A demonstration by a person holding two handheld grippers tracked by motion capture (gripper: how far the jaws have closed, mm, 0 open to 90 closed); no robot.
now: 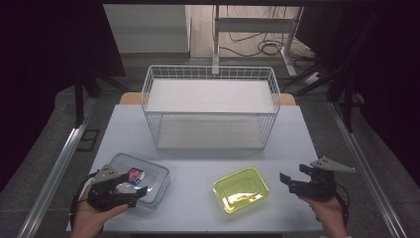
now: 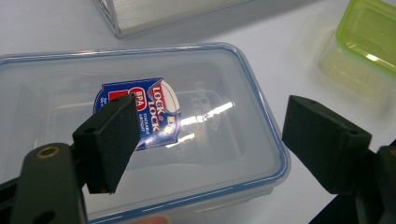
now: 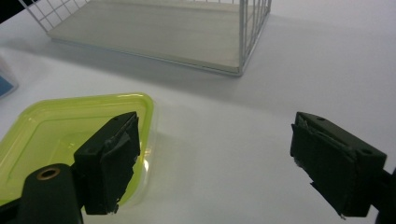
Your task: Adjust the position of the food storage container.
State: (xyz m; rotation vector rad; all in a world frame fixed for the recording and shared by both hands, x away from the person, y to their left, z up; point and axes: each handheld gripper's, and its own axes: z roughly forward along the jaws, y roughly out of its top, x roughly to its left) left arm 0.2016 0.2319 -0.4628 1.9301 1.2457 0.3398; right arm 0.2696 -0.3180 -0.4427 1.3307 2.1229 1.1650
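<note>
On the near left of the table (image 1: pixel 208 208) sits a clear box (image 1: pixel 148 181) with a blue-edged lid and a printed label, and the left gripper (image 1: pixel 130 194) hovers just over its near corner with its jaws spread wide and nothing between them. In the left gripper view one jaw hangs above the lid near the label while the other stands out past the box's right edge, so a close from here would likely pinch the smooth, glossy lid rim at an angle; the box could skid across the slick tabletop or tip instead of lifting. To the right, the green-lidded box (image 1: pixel 241 189) lies near the front edge, and the right gripper (image 1: pixel 292 182) waits just beside it, jaws also wide apart and empty. A careless approach could nudge that light box toward the table's near edge. The wire basket (image 1: pixel 210 106) stands at the far middle, well apart from both boxes, and its tall rim could catch a carried box.
</note>
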